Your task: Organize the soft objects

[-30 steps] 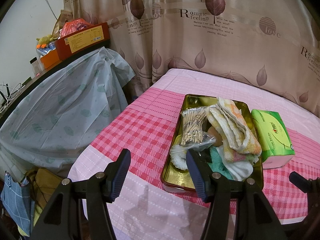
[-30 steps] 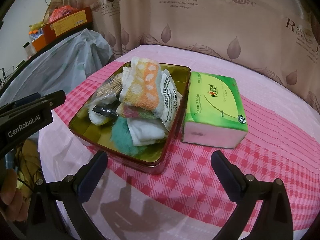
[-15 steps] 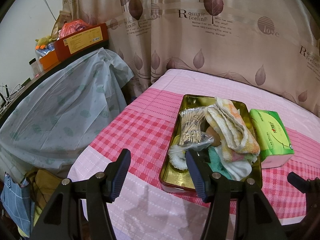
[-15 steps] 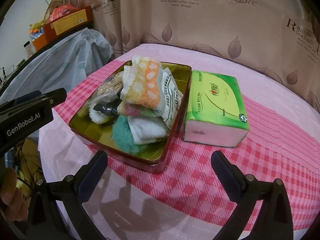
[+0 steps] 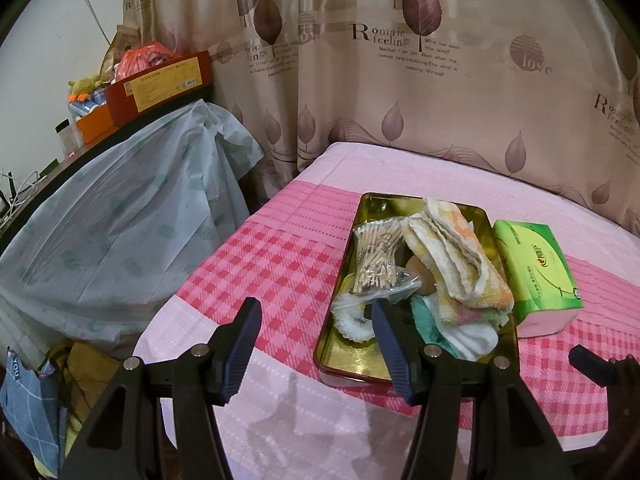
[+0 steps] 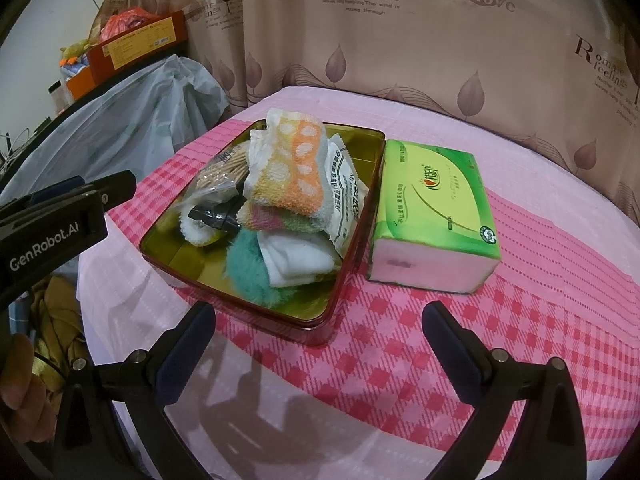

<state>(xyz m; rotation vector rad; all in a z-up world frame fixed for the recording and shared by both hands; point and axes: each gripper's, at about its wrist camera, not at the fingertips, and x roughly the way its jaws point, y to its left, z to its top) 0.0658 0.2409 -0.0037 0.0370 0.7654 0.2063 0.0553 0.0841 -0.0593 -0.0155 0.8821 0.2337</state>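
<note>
While towels (image 6: pixel 286 176) and puff (image 6: pixel 250 274) lie heaped in the tin (image 6: pixel 360 184) | tissue pack (image 6: pixel 434 216) beside it | left gripper (image 5: pixel 316 314), right gripper (image 6: pixel 318 318) jaws wide, empty | stage unclear

Glossy gold metal tin (image 6: pixel 362 184), fuzzy terry towel (image 6: pixel 294 170), woven tablecloth (image 6: pixel 540 280)

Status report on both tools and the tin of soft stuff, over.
Left tool open, empty. Right tool open, empty, short of the tin. Towel piled on top inside; tissue pack beside the tin. Approach clear.
</note>
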